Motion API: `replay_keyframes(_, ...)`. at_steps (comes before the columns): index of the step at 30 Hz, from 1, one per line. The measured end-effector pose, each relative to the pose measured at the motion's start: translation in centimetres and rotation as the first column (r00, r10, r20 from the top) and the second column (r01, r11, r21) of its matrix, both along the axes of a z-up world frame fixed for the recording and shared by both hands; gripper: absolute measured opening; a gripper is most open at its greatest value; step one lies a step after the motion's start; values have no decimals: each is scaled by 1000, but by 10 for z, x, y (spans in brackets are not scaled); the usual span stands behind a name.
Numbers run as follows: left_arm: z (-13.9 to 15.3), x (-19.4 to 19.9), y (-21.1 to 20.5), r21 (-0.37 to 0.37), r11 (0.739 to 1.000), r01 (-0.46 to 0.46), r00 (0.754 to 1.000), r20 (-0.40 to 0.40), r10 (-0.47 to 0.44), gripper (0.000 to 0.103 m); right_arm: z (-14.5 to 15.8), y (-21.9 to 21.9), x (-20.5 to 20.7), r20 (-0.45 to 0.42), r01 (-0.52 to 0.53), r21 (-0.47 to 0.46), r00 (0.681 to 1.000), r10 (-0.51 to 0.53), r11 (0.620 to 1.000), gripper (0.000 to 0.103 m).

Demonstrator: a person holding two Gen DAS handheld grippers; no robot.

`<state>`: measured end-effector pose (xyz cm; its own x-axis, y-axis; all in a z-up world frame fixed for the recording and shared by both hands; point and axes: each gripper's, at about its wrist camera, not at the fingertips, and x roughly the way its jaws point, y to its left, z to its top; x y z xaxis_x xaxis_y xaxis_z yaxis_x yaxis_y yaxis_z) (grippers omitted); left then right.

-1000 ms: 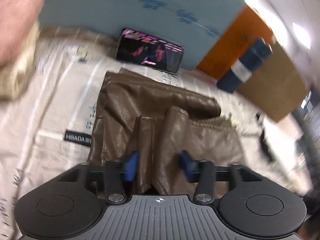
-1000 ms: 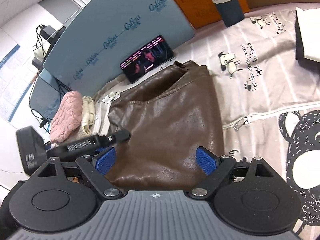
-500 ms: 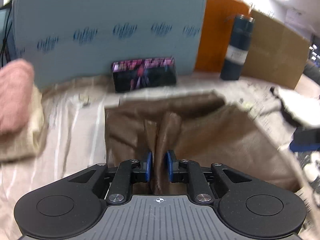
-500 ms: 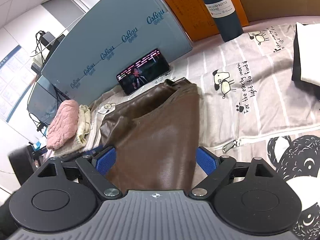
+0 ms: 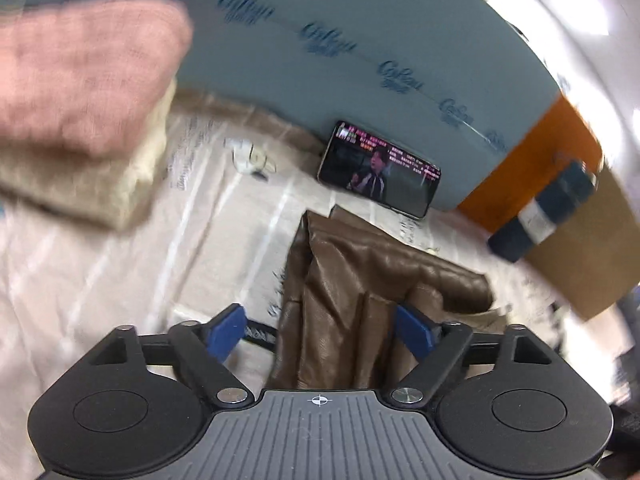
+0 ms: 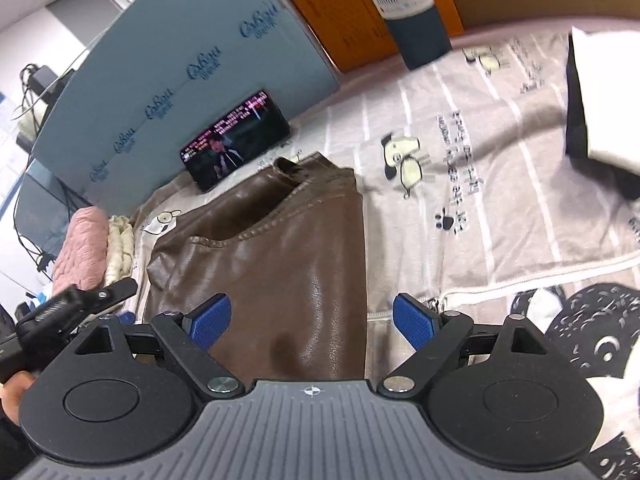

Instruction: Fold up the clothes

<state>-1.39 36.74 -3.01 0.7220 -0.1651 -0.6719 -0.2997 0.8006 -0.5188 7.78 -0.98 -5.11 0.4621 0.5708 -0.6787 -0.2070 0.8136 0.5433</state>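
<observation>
A brown leather garment (image 6: 272,264) lies folded on the printed bedsheet (image 6: 500,208). In the left wrist view the garment (image 5: 360,304) shows ridged folds at its near left edge. My left gripper (image 5: 320,330) is open, its blue pads either side of those folds, holding nothing. My right gripper (image 6: 312,322) is open and empty above the garment's near right edge. The left gripper's body (image 6: 68,312) shows at the lower left of the right wrist view.
A phone (image 6: 236,140) playing video leans on a blue foam board (image 6: 180,60) behind the garment. A pink and cream stack of folded knits (image 5: 80,120) sits at the left. A dark bottle (image 6: 412,12) and a black-and-white folded item (image 6: 600,112) are at the right.
My left gripper was shut on a fold of the garment half a second ago; it has opened and let go, and swung left. The garment has settled flat. My right gripper stayed open.
</observation>
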Motion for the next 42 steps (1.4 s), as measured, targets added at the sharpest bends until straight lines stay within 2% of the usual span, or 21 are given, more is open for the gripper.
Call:
replay_keyframes(2, -7, 2, 3, -68, 997, 23, 999, -34, -26, 90, -6, 0, 5, -26, -13, 10, 1000, 13, 1000, 88)
replay_keyframes(5, -15, 5, -4, -45, 997, 70, 992, -102, -74, 91, -13, 2, 12, -61, -22, 19, 998, 23, 1000, 88)
replay_keyframes(7, -19, 7, -10, -45, 993, 106, 990, -89, -109, 96, -17, 2, 16, -86, -25, 40, 996, 28, 999, 88)
replay_keyframes(11, -21, 14, -17, -74, 983, 167, 982, -80, -172, 100, -22, 5, 23, -96, -46, 85, 994, 54, 995, 91)
replay_keyframes(14, -24, 21, -21, -140, 969, 204, 975, -57, -213, 102, -24, 9, 31, -108, -57, 106, 992, 68, 993, 91)
replay_keyframes(17, -28, 27, -24, -177, 960, 217, 974, -27, -225, 102, -29, 11, 39, -125, -52, 153, 990, 71, 987, 96)
replay_keyframes(19, -32, 30, -22, -232, 952, 202, 978, -5, -209, 102, -32, 12, 44, -136, -46, 189, 988, 72, 981, 97)
replay_keyframes(20, -35, 32, -20, -287, 938, 195, 980, 8, -201, 102, -34, 11, 45, -140, -39, 204, 988, 68, 978, 97)
replay_keyframes(22, -45, 34, -15, -425, 886, 187, 981, 37, -190, 102, -36, 8, 46, -142, -31, 230, 988, 65, 973, 97)
replay_keyframes(24, -54, 36, -20, -488, 851, 193, 980, 48, -195, 102, -38, 5, 47, -142, -20, 254, 988, 57, 967, 95)
replay_keyframes(25, -54, 38, -26, -473, 857, 206, 977, 50, -208, 102, -38, 3, 47, -145, -6, 254, 988, 45, 967, 91)
replay_keyframes(26, -51, 39, -34, -437, 870, 228, 972, 51, -229, 102, -38, 3, 46, -152, 15, 239, 988, 22, 971, 80)
replay_keyframes(27, -49, 40, -40, -425, 873, 239, 969, 52, -241, 102, -36, 2, 44, -157, 35, 219, 988, 0, 975, 72)
replay_keyframes(29, -49, 40, -48, -438, 865, 245, 968, 54, -247, 102, -34, 1, 40, -164, 57, 198, 986, -25, 979, 44)
replay_keyframes(32, -46, 37, -58, -451, 854, 259, 964, 69, -256, 100, -29, -4, 35, -157, 85, 211, 986, -52, 974, 26)
replay_keyframes(35, -38, 33, -71, -397, 871, 288, 957, 85, -278, 87, -23, -15, 30, -162, 105, 287, 985, -60, 952, 19)
replay_keyframes(37, -35, 32, -79, -354, 888, 293, 956, 88, -281, 64, -18, -22, 28, -160, 110, 328, 985, -60, 938, 19)
replay_keyframes(38, -34, 31, -83, -330, 900, 286, 958, 82, -274, 59, -15, -26, 26, -157, 112, 342, 986, -61, 933, 19)
replay_keyframes(39, -33, 31, -87, -305, 911, 277, 961, 72, -268, 48, -12, -31, 24, -156, 116, 361, 986, -62, 925, 19)
replay_keyframes(40, -32, 31, -92, -278, 923, 267, 963, 59, -261, 44, -10, -35, 23, -161, 124, 382, 985, -66, 916, 19)
replay_keyframes(42, -29, 30, -102, -252, 930, 267, 964, 51, -262, 43, -7, -47, 20, -173, 138, 425, 982, -70, 895, 19)
